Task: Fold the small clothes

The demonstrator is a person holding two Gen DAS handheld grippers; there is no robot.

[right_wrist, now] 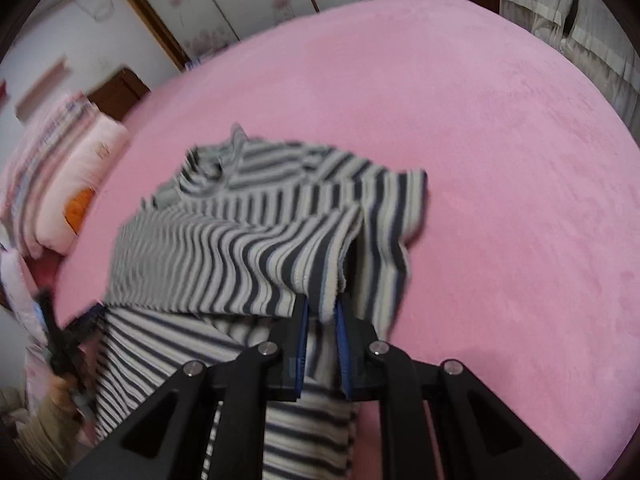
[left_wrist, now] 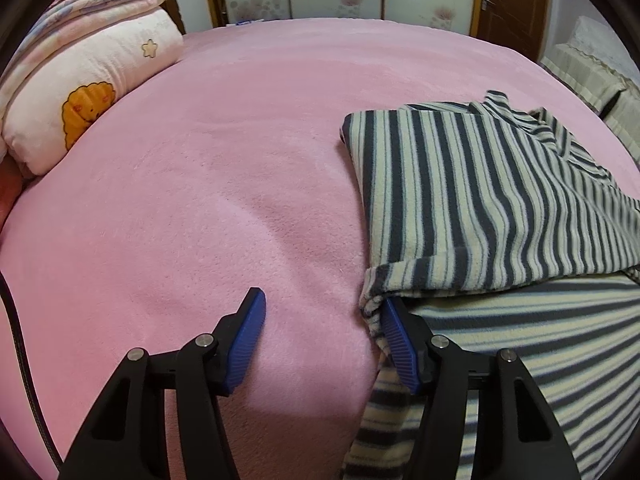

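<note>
**Grippers at the garment edge**

Fingers [right_wrist: 343, 332] of the right gripper [right_wrist: 322, 320] are nearly closed and clamp a cream ribbed hem of the striped garment [right_wrist: 224, 248]; the blue ridged pads press the fabric from both sides. The left gripper [left_wrist: 320, 316] stands with its jaws apart. Its left pad [left_wrist: 246, 340] rests over bare blanket; its right pad touches the garment's edge, where the cloth bunches against it. Nothing is pinched between the two pads.

The garment is a soft, fleecy knit with dark grey and cream stripes. It lies on the pink blanket [left_wrist: 200, 168], to the right in the left wrist view and at centre in the right wrist view. One layer is folded over another, and the collar end is crumpled at the far side. The hem held by the right gripper is lifted off the layer beneath, leaving a dark gap.

The blanket is plush, short-piled and mostly smooth, with a shallow crease near the left gripper. A rolled, padded quilt [left_wrist: 84, 92] with a star and an orange print lies at the bed's far left.
</note>
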